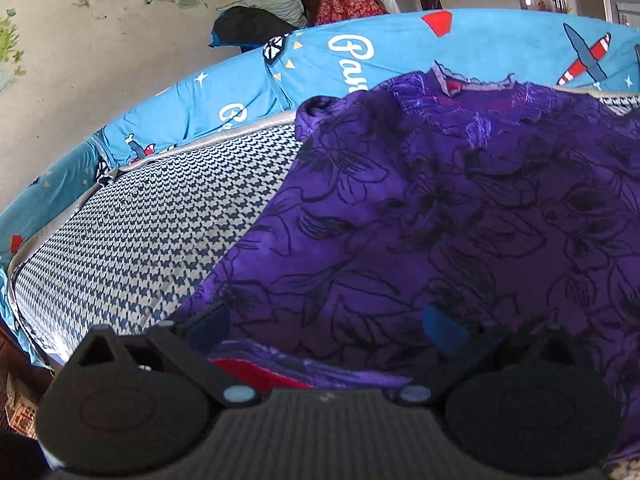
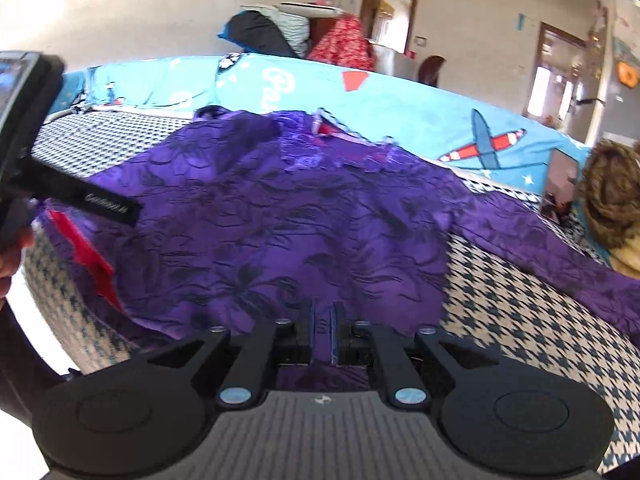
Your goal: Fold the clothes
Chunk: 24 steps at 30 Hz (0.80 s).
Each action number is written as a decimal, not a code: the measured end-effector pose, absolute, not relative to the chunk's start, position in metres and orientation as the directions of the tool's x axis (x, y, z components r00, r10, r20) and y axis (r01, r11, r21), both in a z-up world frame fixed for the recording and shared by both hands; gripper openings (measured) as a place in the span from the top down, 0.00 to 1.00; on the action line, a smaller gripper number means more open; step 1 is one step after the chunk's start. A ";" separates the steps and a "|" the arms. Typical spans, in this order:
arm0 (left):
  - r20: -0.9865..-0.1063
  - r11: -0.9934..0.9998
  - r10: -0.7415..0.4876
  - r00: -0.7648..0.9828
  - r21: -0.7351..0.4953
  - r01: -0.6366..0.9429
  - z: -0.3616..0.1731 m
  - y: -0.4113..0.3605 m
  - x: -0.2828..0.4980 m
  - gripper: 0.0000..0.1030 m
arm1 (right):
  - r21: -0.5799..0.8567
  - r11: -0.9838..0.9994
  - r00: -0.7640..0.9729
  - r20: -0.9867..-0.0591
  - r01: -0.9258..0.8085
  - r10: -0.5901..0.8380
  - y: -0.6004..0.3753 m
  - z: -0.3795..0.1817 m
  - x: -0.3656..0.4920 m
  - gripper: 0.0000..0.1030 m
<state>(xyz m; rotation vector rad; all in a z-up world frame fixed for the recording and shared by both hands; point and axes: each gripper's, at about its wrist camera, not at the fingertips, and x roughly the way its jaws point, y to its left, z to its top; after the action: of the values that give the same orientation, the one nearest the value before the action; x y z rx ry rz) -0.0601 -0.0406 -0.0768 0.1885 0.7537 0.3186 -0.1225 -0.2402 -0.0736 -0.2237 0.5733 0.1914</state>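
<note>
partly blurred, right gripper (image 2: 324,322) pinching purple shirt (image 2: 280,216), left gripper (image 1: 326,324) spread

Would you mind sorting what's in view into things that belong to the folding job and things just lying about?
Part of the job:
purple floral garment
left gripper, open over it
right gripper, nearly closed at its hem

Just lying about:
blue cartoon sheet
houndstooth mat
red floral cloth
brown furry item

right gripper (image 2: 324,322) pinching purple garment (image 2: 280,216), houndstooth mattress (image 2: 520,312)
</note>
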 end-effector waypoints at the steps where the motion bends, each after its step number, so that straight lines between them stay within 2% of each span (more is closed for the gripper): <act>1: -0.651 0.933 0.355 0.671 0.289 -0.213 -0.080 -0.041 -0.060 0.00 | -0.150 0.968 0.823 -0.561 -0.199 0.082 -0.248 -0.074 -0.120 0.90; 7: -0.675 0.933 0.360 0.644 0.267 -0.242 -0.086 -0.032 -0.064 0.00 | -0.122 0.992 0.801 -0.596 -0.026 -0.053 -0.277 -0.080 -0.114 0.81; 10: -0.688 0.935 0.354 0.634 0.241 -0.260 -0.086 -0.028 -0.064 0.00 | -0.042 0.999 0.769 -0.639 -0.033 -0.001 -0.285 -0.084 -0.114 0.78; 18: -0.700 0.934 0.351 0.622 0.217 -0.283 -0.086 -0.026 -0.064 0.00 | -0.012 1.000 0.770 -0.638 -0.029 0.015 -0.286 -0.091 -0.114 0.75; 19: -0.700 0.934 0.352 0.622 0.218 -0.283 -0.087 -0.027 -0.064 0.00 | -0.008 0.999 0.771 -0.637 -0.037 0.023 -0.285 -0.091 -0.114 0.77; 21: -0.701 0.934 0.351 0.621 0.217 -0.284 -0.087 -0.027 -0.064 0.00 | 0.000 0.999 0.773 -0.633 -0.049 0.038 -0.283 -0.092 -0.113 0.88; 24: -0.703 0.935 0.350 0.619 0.217 -0.282 -0.086 -0.027 -0.065 0.00 | 0.033 0.999 0.786 -0.617 -0.037 0.049 -0.286 -0.091 -0.115 0.94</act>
<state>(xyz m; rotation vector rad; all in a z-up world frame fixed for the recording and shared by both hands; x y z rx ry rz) -0.0646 -0.0271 -0.0856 0.0885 0.8271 0.3639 -0.1151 -0.2857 -0.0905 0.0193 0.6654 0.0463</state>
